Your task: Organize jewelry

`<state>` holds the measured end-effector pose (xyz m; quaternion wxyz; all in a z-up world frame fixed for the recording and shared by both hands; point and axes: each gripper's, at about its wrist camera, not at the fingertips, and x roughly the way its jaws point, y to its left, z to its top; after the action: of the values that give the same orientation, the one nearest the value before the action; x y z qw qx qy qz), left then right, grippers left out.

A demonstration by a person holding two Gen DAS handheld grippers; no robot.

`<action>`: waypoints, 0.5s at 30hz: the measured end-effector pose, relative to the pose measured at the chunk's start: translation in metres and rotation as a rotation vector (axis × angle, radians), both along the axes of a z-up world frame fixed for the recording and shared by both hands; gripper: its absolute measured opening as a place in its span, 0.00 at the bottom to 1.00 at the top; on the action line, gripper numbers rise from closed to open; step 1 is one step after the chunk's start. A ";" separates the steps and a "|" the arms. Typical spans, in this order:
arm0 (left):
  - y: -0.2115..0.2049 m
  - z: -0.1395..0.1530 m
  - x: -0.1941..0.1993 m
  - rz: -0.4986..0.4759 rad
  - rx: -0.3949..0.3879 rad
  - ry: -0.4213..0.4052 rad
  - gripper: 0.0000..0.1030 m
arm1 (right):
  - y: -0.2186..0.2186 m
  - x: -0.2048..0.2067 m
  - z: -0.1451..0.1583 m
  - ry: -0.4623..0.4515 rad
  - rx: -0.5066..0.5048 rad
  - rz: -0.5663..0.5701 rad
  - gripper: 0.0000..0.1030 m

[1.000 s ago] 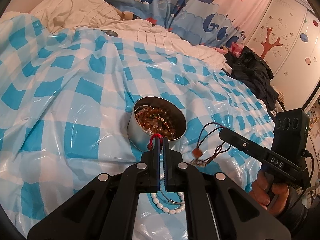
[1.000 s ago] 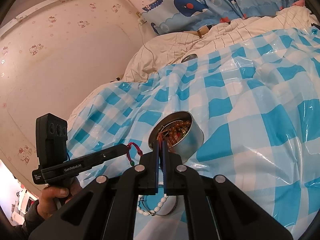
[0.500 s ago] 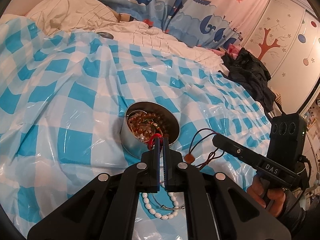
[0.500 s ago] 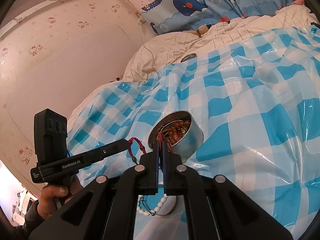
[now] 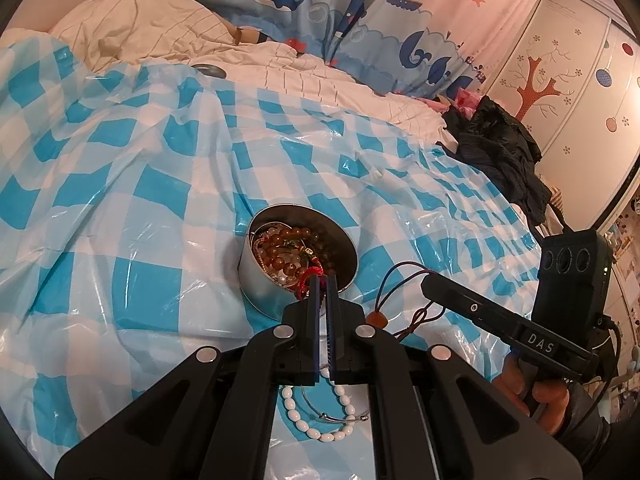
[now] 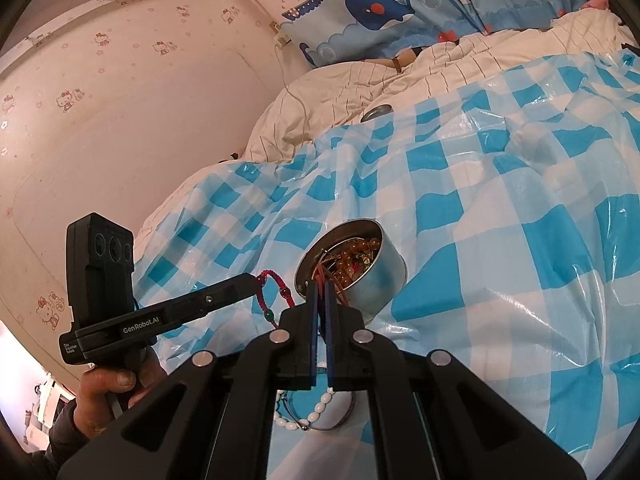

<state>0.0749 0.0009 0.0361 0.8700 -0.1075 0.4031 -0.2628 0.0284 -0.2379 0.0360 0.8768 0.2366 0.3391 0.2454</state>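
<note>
L claw [image 5: 322, 280]: jaws closed on red braided cord bracelet [image 6: 276, 292]; tips seen at lower centre of L wrist view, just over near rim of tin; in R wrist view the bracelet w/ green bead is seen hanging from claw at left of centre.
R claw [image 6: 320, 286]: jaws closed on thin dark cord necklace [image 5: 404, 304]; in L wrist view cord loops & brown pendant are seen dangling at right of centre, just beside tin.
Tin [image 5: 260, 280]: round metal, upright, centre of frame, filled w/ amber beads [image 5: 286, 246] & other pieces.
White bead bracelet [image 5: 312, 420]: laid on cloth, bottom centre, partly hidden by claw body.
Cloth [image 5: 120, 208]: blue/white check plastic sheet spread over bed.
Hands: R hand [image 5: 532, 392] lower right; L hand [image 6: 116, 388] lower left.
</note>
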 end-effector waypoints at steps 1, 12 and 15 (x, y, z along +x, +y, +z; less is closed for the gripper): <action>0.000 0.000 0.000 0.000 0.000 0.000 0.02 | 0.000 0.000 0.000 0.000 0.000 0.000 0.04; 0.000 0.000 0.000 0.000 -0.001 0.000 0.02 | 0.000 0.000 0.000 -0.003 0.003 0.000 0.04; 0.000 0.000 0.000 0.000 -0.001 0.000 0.02 | -0.001 0.000 0.001 -0.007 0.003 -0.001 0.04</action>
<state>0.0748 0.0009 0.0360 0.8698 -0.1078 0.4032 -0.2630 0.0281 -0.2387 0.0366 0.8777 0.2372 0.3356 0.2465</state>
